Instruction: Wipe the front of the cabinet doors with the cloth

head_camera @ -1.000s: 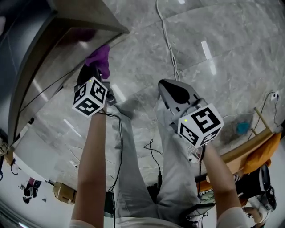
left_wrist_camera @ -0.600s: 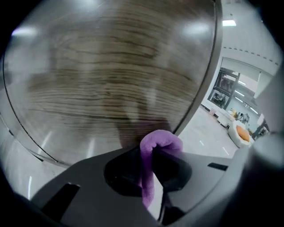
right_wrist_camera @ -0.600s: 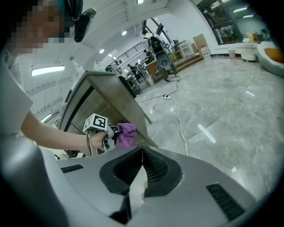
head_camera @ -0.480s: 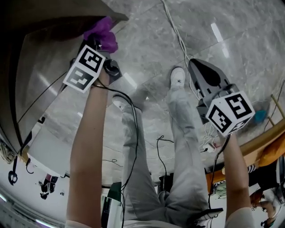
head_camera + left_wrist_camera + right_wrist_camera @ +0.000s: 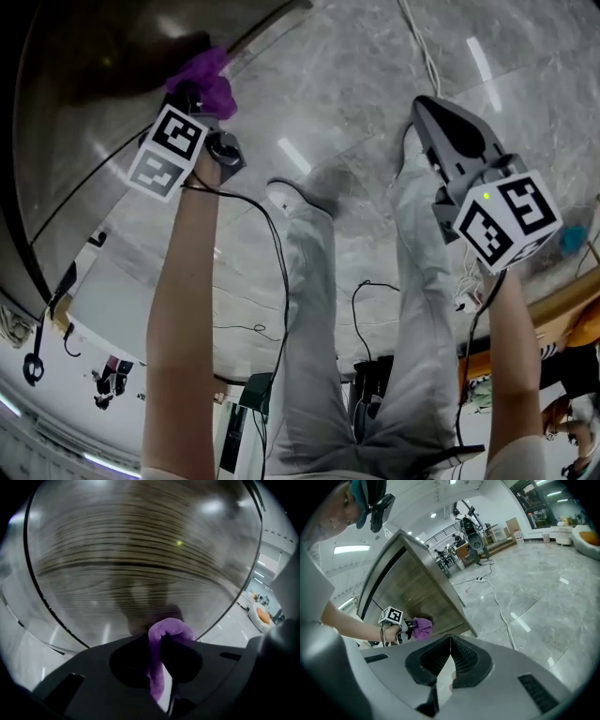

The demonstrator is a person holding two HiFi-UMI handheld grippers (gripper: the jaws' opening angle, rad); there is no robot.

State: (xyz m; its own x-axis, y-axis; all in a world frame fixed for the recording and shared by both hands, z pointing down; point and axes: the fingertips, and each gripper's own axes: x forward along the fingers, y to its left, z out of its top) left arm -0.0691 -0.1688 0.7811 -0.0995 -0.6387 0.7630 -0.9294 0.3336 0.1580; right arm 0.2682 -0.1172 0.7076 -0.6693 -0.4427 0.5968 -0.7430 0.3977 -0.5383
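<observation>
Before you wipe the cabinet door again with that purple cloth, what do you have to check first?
1. Cloth held tight in the left gripper: ok, the jaws are shut on it.
2. Cloth pressed on the door: cannot tell. It is right up at the wood, but contact is not clear.
3. Door left to wipe ahead of the cloth: ok, lots of bare wood shows beyond it.
4. Right gripper out of the way: ok, it is shut, holds nothing, and is over the floor, apart from the door.
</observation>
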